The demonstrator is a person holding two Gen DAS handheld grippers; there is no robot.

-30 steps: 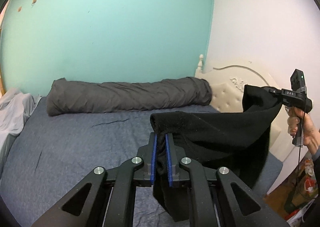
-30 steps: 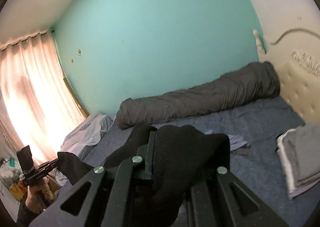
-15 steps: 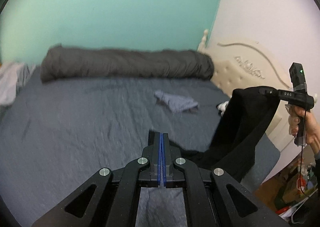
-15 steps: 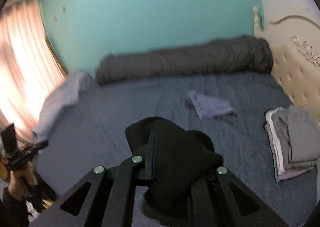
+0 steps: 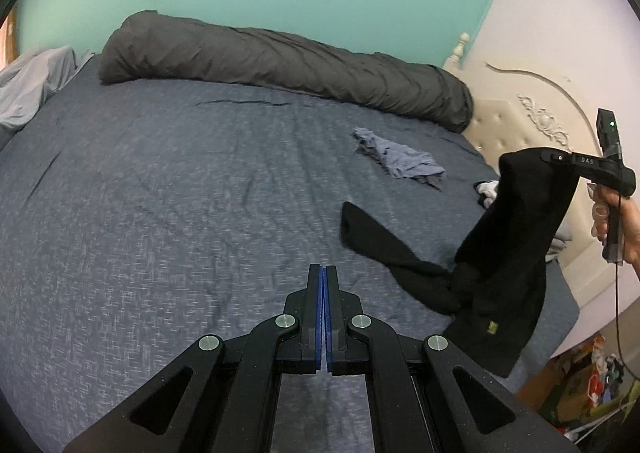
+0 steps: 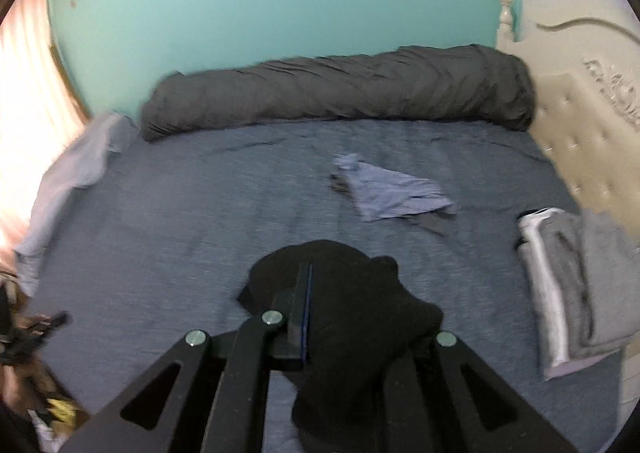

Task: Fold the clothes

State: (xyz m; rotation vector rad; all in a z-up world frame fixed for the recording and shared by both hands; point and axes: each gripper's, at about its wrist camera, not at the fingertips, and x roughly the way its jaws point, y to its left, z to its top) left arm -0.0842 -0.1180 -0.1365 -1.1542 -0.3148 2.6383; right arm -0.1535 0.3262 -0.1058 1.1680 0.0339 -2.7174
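Observation:
A black garment (image 5: 516,237) hangs from my right gripper (image 5: 540,157) at the right of the left wrist view. Its free end (image 5: 360,229) lies on the blue-grey bed sheet (image 5: 160,193). A hand (image 5: 616,213) holds that gripper's handle. In the right wrist view the black garment (image 6: 360,305) drapes over my right gripper (image 6: 312,273), which is shut on it; the cloth hides the right finger. My left gripper (image 5: 324,273) hovers above the sheet, left of the garment, with its blue pads pressed together and nothing between them.
A rolled dark grey duvet (image 5: 280,57) lies along the far wall. A crumpled blue-grey garment (image 6: 392,193) sits mid-bed. Folded grey clothes (image 6: 576,277) are stacked by the cream headboard (image 6: 592,125). A pale sheet (image 5: 32,85) bunches at the left edge.
My left gripper let go of the black garment and shut on nothing. The released end dropped onto the bed. Both cameras now tilt down toward the sheet.

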